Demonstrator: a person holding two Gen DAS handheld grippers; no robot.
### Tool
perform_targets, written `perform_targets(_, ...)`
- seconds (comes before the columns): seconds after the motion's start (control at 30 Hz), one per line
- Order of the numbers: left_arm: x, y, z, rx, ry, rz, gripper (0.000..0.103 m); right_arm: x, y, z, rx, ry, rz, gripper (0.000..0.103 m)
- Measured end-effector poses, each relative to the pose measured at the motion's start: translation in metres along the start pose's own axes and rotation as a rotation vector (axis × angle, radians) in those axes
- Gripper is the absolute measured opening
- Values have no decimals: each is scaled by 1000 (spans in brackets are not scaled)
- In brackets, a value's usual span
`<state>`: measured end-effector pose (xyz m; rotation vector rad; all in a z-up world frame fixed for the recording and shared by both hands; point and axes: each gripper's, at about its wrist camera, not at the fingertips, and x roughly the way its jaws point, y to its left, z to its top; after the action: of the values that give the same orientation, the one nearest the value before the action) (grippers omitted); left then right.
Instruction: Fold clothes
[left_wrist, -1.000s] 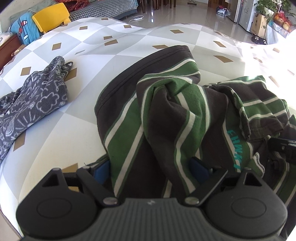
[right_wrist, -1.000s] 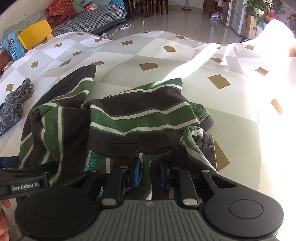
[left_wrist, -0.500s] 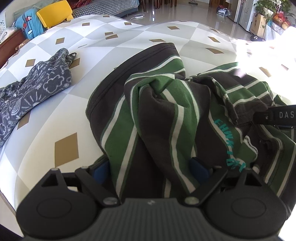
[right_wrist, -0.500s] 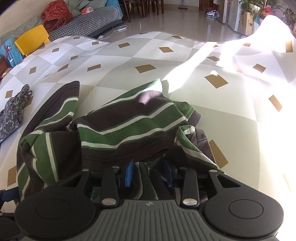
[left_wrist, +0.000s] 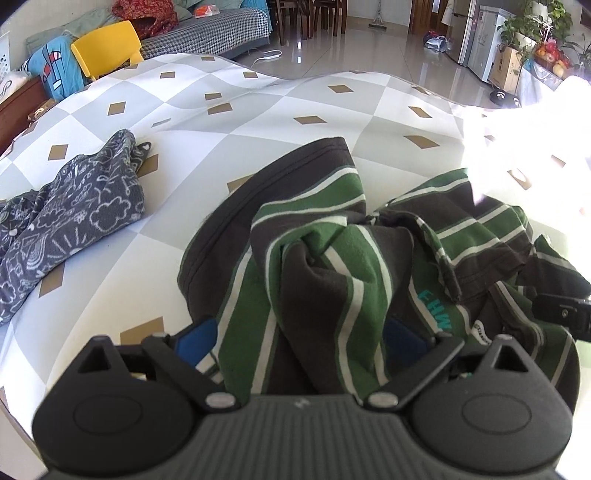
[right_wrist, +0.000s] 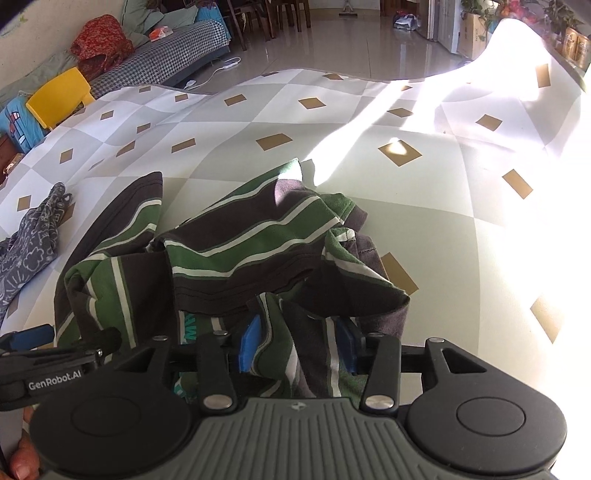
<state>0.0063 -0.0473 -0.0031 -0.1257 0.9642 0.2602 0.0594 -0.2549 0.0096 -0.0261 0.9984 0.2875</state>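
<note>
1. Two grippers are working one striped shirt (left_wrist: 325, 266), which is lying bunched on the checked cloth (left_wrist: 258, 110) near its front edge.
2. Left gripper (left_wrist: 301, 338) is standing wide, its jaws having just been opening; a thick fold of the shirt is sitting between the blue pads (left_wrist: 195, 338), but whether they are pressing on it I cannot tell.
3. Right gripper (right_wrist: 299, 347) is standing about half open, its jaws having just been opening too; a rumpled edge of the shirt is lying between its pads (right_wrist: 251, 343), seemingly loose.
4. Folding is looking barely begun, as I judge it: the shirt is heaped and twisted, one flap doubled over, with no neat edges showing.
5. Smoothing, squaring and the final folds are all remaining.
6. Another garment, a grey patterned one (left_wrist: 70, 225), is waiting crumpled to the left, well apart from the shirt.
</note>
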Motion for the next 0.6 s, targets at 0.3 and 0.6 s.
perform_targets(0.3,2,0,19,80,4,-21,99,-5,1,-23,38,62,17,46)
perform_targets(0.6,36,0,26,123,65,-37,99,8,15,-44,-8,80,-37,50)
